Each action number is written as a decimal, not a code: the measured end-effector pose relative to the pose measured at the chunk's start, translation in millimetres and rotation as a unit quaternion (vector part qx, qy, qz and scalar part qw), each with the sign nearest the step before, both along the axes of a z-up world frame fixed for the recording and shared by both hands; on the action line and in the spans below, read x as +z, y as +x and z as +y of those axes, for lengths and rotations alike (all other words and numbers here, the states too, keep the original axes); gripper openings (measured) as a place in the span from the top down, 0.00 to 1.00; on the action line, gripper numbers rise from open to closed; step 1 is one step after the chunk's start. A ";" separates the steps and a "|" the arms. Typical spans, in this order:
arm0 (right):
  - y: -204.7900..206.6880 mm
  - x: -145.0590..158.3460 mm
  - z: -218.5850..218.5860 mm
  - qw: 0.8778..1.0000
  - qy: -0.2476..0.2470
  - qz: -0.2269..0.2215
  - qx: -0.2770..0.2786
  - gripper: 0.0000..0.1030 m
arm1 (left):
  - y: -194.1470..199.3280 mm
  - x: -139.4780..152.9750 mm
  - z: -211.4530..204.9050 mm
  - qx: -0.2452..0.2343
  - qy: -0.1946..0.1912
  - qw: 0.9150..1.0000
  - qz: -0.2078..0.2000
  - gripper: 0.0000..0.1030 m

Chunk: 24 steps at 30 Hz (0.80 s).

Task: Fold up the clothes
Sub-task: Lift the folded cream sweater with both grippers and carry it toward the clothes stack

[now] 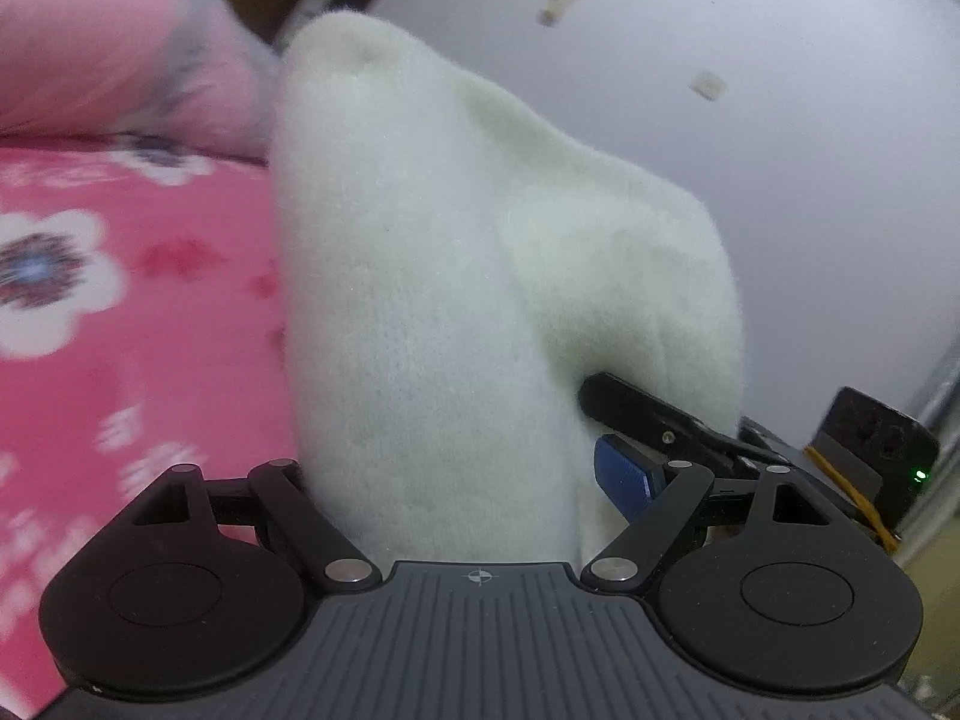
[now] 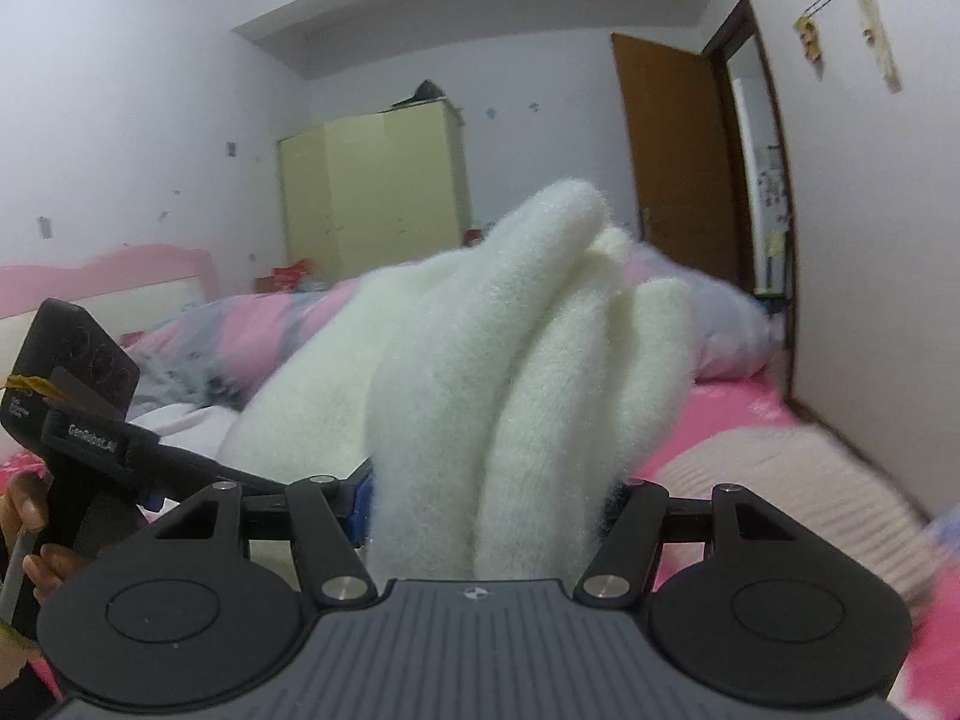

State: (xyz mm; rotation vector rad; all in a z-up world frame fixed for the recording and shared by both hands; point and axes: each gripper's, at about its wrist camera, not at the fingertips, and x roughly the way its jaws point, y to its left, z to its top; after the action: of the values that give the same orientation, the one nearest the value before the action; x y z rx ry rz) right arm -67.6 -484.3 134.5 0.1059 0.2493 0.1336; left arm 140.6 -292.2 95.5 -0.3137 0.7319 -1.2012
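Note:
A white fluffy garment rises in a thick bundle from between the jaws of my left gripper and hides the fingertips. The left gripper is shut on it. In the right wrist view the same garment stands in several bunched folds inside my right gripper, which is shut on it too. The garment is held up above the bed. The two grippers are close side by side. The right one's black finger and blue pad show against the cloth. A hand holds the left gripper's handle.
Below lies a bed with a pink floral sheet and a heaped pink and grey quilt. A pale striped garment lies on the bed at the right. A yellow wardrobe and a brown door stand at the far wall.

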 end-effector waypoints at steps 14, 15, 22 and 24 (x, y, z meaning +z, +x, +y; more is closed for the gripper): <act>75.9 52.3 -165.5 0.999 -0.024 0.020 -0.024 0.37 | 72.7 22.1 -171.1 -0.069 -0.011 0.997 0.026 0.19; 81.6 52.5 -173.4 0.999 -0.025 0.025 -0.021 0.37 | 77.4 19.4 -178.3 -0.071 -0.010 0.997 0.032 0.19; 131.4 29.1 -209.9 0.996 -0.007 0.094 -0.008 0.37 | 103.1 -17.9 -208.8 -0.082 0.013 0.994 0.074 0.19; 144.6 17.8 -212.8 0.994 -0.004 0.112 -0.004 0.37 | 110.2 -31.4 -211.2 -0.082 0.020 0.993 0.087 0.19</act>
State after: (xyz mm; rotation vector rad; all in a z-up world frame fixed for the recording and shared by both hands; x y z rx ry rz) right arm 77.0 -697.1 152.3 0.1144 0.4736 0.1132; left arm 250.8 -503.4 64.1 -0.3319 0.9462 -1.3239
